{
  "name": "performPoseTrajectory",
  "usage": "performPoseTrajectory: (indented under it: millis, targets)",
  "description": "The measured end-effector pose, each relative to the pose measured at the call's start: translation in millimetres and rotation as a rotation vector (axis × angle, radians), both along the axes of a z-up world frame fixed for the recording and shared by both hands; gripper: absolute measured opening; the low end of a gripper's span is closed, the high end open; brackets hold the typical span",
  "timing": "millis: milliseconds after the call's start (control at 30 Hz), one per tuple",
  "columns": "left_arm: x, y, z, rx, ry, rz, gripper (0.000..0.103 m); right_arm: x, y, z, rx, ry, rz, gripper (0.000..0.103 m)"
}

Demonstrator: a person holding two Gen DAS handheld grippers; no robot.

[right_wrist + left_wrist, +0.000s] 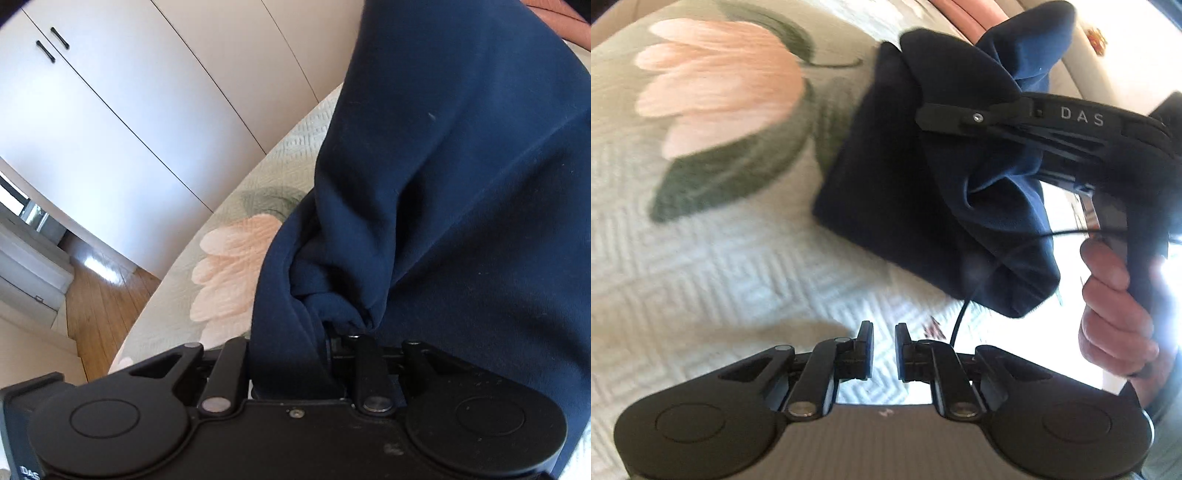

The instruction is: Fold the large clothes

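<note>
The navy garment lies partly folded on the bedspread, and one bunched end of it is lifted at the right. My right gripper, held by a hand, is shut on that lifted bunch. In the right wrist view the navy cloth fills the right side and is gathered between the jaws of my right gripper, hiding its left finger. My left gripper hovers over the bedspread just in front of the garment's near corner, its jaws a narrow gap apart with nothing between them.
The bedspread is pale green and quilted, with a large pink flower left of the garment. A black cable hangs from the right gripper. Beyond the bed's edge stand white wardrobe doors and a wooden floor.
</note>
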State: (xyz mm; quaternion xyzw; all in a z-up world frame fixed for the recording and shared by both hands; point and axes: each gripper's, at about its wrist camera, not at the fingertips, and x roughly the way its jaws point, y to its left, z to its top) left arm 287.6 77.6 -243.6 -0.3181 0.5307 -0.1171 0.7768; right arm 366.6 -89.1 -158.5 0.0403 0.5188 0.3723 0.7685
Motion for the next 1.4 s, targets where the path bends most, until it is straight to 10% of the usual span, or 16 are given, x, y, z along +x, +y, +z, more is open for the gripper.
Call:
performPoseTrajectory:
  millis: [133,233,467,567,633,833,1000,1200,1400]
  targets:
    - [-6,18,6,0.022,-0.005,0.043,0.012,-11,27,-21,-0.2,-0.02,0.083,0.049]
    - [5,31,25,0.056,-0.048,0.078,0.012,-32,-1,6,-0.109,0.018,0.135,0.07]
    - [63,13,113,0.086,-0.383,-0.004,0.015,-52,-107,80,-0.146,-0.197,-0.092,0.069]
    - [104,-30,116,0.029,-0.437,-0.085,0.018,-21,-131,86,-0.206,-0.328,-0.242,0.047]
    - [128,-61,101,0.019,-0.411,-0.132,0.017,11,-129,74,-0.27,-0.381,-0.317,0.014]
    - [135,-66,37,0.111,-0.183,-0.013,0.003,97,-131,49,-0.103,-0.367,-0.409,0.011]
    - [105,0,12,0.009,-0.059,0.172,0.004,140,-128,24,-0.023,-0.294,-0.312,0.009]
    - [113,-8,27,0.095,-0.075,0.09,0.003,175,-95,-2,-0.058,-0.257,-0.248,0.0]
    - [137,-17,81,0.122,-0.296,-0.007,0.006,209,-88,-30,-0.135,-0.203,-0.307,0.0]
